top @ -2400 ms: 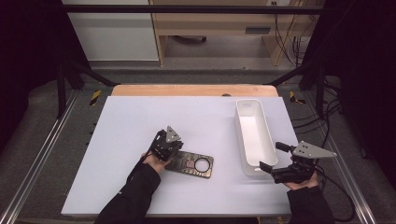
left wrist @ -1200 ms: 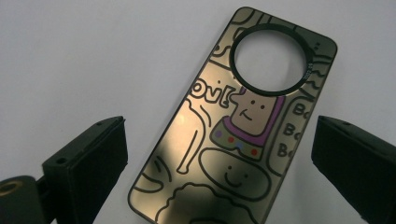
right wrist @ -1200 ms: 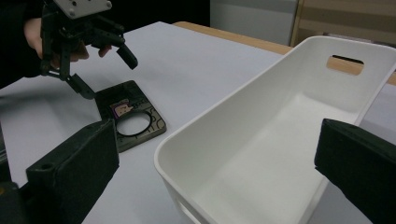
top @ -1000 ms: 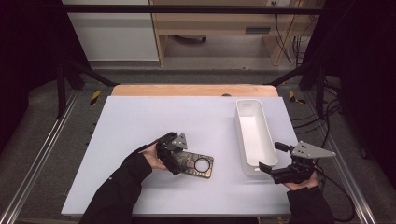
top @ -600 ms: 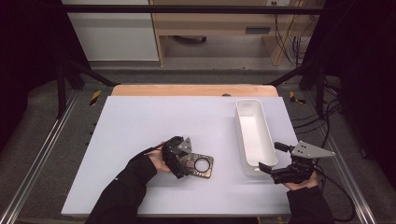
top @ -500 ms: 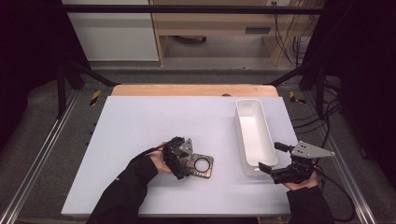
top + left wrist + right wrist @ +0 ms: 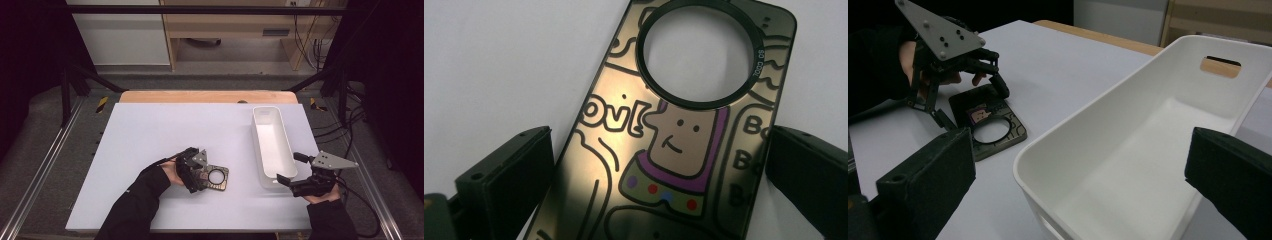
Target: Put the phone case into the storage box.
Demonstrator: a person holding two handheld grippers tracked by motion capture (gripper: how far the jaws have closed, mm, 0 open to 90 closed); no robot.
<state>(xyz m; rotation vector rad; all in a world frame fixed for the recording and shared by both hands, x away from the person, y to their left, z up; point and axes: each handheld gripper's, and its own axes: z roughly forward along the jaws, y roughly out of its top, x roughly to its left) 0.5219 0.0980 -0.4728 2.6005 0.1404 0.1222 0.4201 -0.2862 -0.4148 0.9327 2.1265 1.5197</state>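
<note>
Pale lavender-white and matte, the desk (image 7: 150, 140) carries two things, with a wooden strip at its far edge and dark floor and black frame rails around it. Between the fingers of the left gripper (image 7: 196, 172) lies a flat, dark, glossy rectangular phone case with rounded corners (image 7: 684, 130), printed with a cartoon figure in purple and tan and bubble letters, and pierced near its far end by a large round camera cutout ringed in black. It rests flat on the desk. Its long axis runs straight out ahead of the fingers, a little skewed, so the two black fingers (image 7: 504, 185) stand spread on either side of its long edges near the end closest to the hand; the left gripper view shows small gaps of desk beside each finger, so they straddle the case without pinching it. I judge the coming move to be a squeeze across the case's narrow width, which suits its thin, stiff, slippery shell better than a grip along its length.

Off to the right stands a long, narrow white plastic bin (image 7: 272, 145), smooth-walled, empty, with a slot handle in its far end. The right gripper (image 7: 295, 175) hovers at the bin's near end, its fingers (image 7: 928, 175) wide apart and holding nothing. The left hand is plainly the nearer one to the case; the bin lies well apart from it.
</note>
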